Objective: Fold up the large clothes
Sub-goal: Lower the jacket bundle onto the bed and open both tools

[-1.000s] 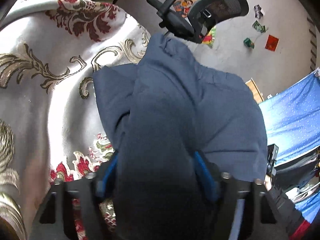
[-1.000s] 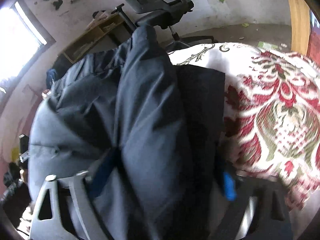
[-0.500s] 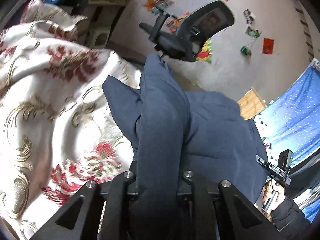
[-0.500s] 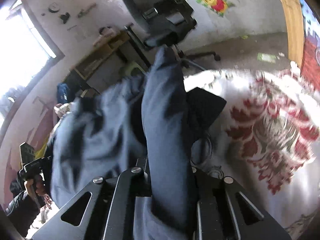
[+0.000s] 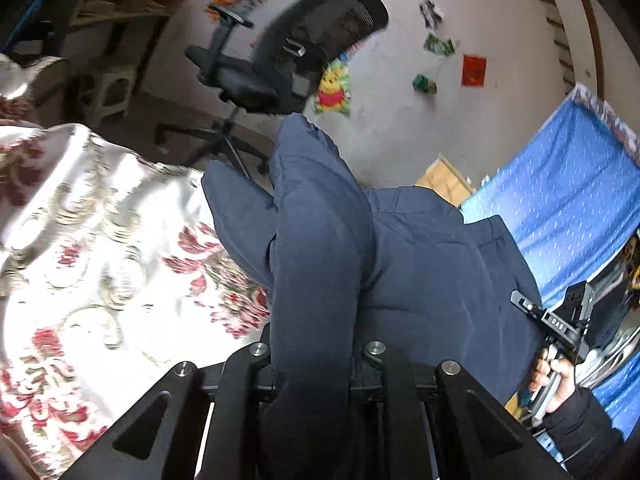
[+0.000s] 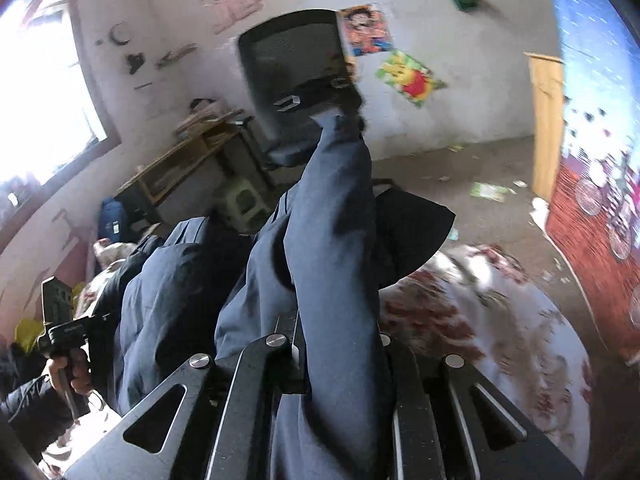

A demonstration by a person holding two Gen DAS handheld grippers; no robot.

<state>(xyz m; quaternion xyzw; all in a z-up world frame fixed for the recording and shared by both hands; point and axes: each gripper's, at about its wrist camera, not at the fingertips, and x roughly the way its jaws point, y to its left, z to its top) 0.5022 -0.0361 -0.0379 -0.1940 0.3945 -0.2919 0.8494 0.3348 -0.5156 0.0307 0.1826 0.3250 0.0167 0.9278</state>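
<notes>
You've got the navy garment [image 5: 420,280] pinched at two spots, a thick ridge of its cloth running straight up out of each claw. Your left gripper [image 5: 316,364] is clamped tight on a fold, jaws narrowed right down on the fabric, and the rest of the garment sags away to the right towards your other hand. Your right gripper [image 6: 340,344] is pressed shut on its own fold of the same cloth, which drapes off to the left. The garment hangs above the floral bedspread [image 5: 100,260], white with red and gold flowers, lying to the left in the left wrist view and to the right in the right wrist view. Your right hand [image 5: 554,376] shows at the right edge, gripping its handle, where small white letters look like "DAS". Farther off stands a black mesh office chair [image 5: 296,48], with a cartoon bear poster [image 5: 334,88] on the wall behind it. A blue dotted cloth [image 5: 560,200] hangs far right.
</notes>
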